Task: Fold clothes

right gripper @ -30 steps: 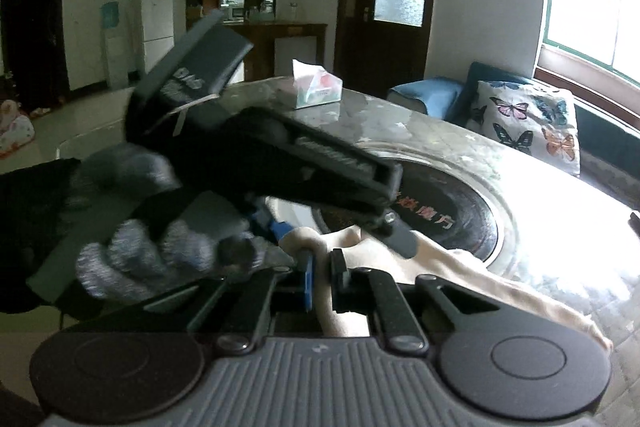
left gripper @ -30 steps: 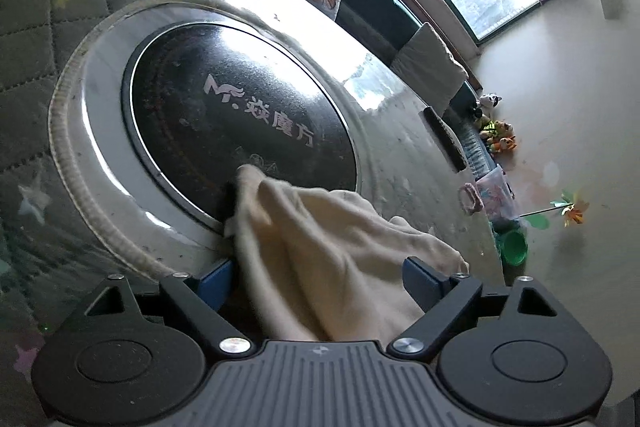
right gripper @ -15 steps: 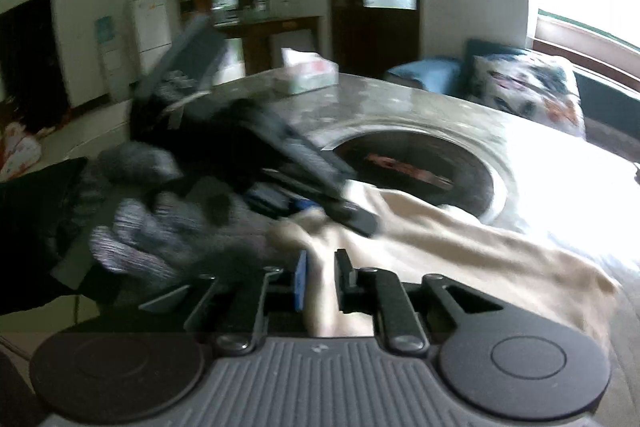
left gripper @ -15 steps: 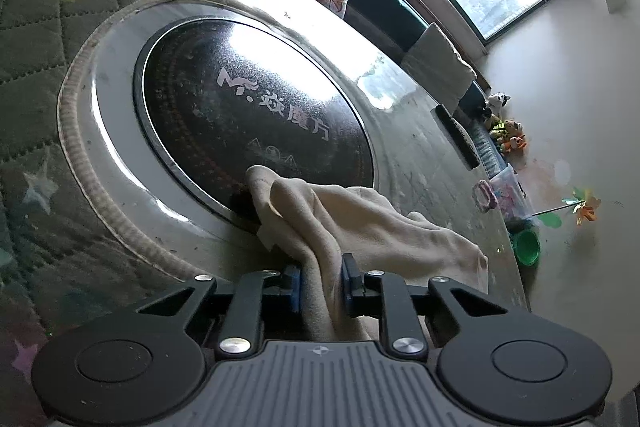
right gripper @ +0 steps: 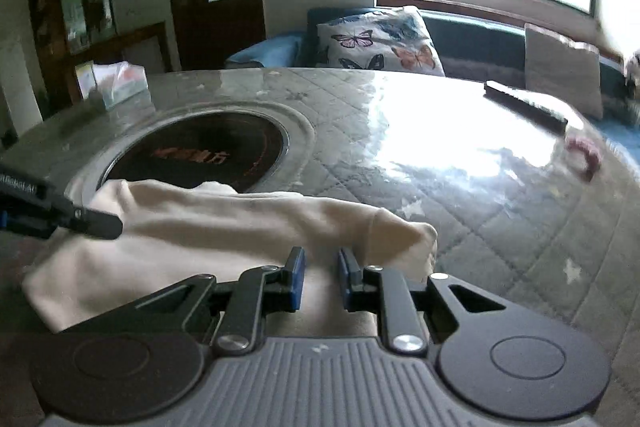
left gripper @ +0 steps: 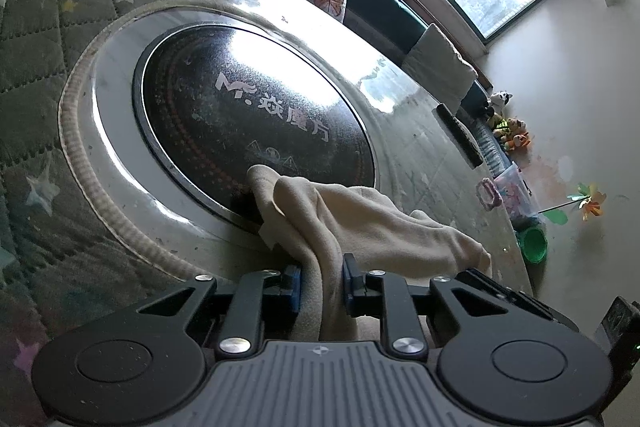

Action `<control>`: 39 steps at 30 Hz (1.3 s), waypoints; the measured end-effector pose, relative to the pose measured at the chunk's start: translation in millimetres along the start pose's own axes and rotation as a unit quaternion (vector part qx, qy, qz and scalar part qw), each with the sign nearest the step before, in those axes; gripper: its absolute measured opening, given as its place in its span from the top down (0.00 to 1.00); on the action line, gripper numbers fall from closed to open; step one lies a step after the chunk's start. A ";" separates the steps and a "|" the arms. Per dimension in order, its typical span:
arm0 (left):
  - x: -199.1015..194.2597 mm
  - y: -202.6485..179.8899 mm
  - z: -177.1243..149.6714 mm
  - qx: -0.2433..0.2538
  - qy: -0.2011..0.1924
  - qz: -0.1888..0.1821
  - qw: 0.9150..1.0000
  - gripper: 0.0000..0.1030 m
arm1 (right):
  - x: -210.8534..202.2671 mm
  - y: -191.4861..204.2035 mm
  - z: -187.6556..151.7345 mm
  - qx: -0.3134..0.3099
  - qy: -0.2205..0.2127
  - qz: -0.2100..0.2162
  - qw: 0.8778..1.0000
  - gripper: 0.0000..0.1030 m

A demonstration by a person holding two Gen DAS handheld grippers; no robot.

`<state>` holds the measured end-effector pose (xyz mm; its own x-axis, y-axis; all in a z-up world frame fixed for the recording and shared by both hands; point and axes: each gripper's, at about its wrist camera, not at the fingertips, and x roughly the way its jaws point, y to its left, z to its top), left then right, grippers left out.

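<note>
A cream garment lies bunched on the round table, partly over the black glass cooktop. My left gripper is shut on a fold of the garment at its near edge. In the right wrist view the garment stretches across the table's front. My right gripper is shut on its near edge, the jaws a narrow gap apart with cloth between them. The other gripper's black finger shows at the left, on the garment's left end.
The quilted table cover surrounds the cooktop. A tissue box stands at the far left, a black remote and a pink ring at the far right. A sofa with a butterfly cushion lies beyond.
My left gripper has closed on the garment. My right gripper has swung right along the garment's edge, away from the left hand, and the cloth is now stretched between them.
</note>
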<state>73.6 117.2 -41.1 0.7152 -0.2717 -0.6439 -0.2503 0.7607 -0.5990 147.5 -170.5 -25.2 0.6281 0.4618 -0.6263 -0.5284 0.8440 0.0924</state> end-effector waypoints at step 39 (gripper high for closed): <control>0.1 -34.2 -3.6 0.074 -0.014 0.062 0.995 0.82 | -0.1 -56.1 -7.7 0.140 -0.015 0.044 0.989 0.86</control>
<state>79.9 89.0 -22.4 0.7031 -0.1545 -0.6941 -0.2415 0.8662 -0.4375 172.6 -219.9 -36.3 0.6062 0.5412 -0.5827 -0.4059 0.8407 0.3585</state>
